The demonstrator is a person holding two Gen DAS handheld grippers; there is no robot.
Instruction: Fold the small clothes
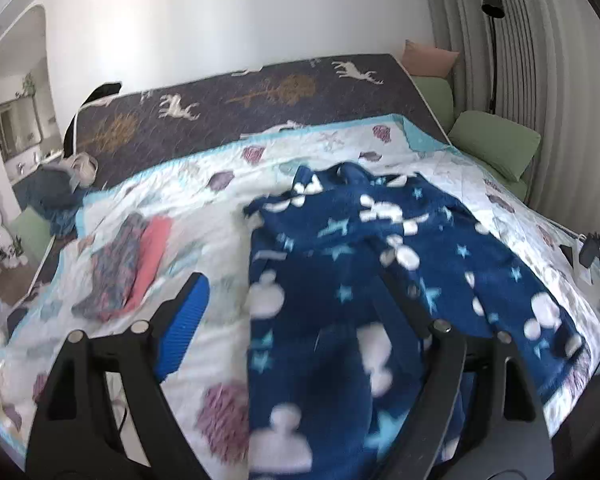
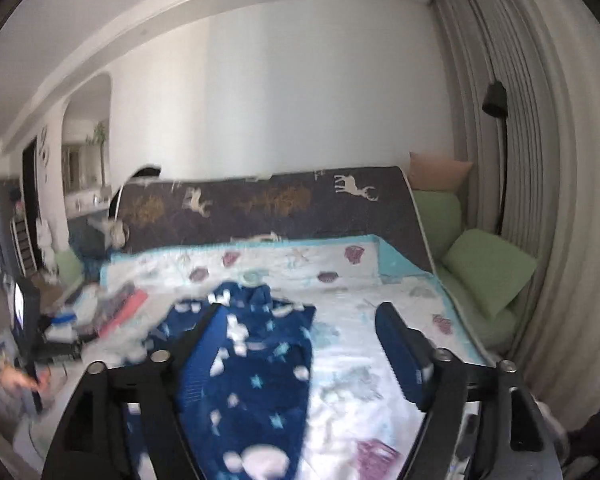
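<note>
**Inspector:** The navy fleece garment [image 1: 380, 280] is lying spread but rumpled on the white quilt [image 1: 204, 208] of the bed. The left hand-held gripper [image 1: 300, 304] is hanging above it with jaws standing wide and nothing between them. The right hand-held gripper [image 2: 300, 344] is likewise released and is carrying nothing.

**Assistant:** And the folded pile [image 1: 120, 264]?

**Inspector:** It is sitting well apart, to the garment's left. Judging by the creases, the cloth is needing flattening first. Each gripper is best pinching a matching edge or corner, both lifting evenly, so that the fold is landing square. Thick fleece is likely to slip from a shallow bite.
</note>
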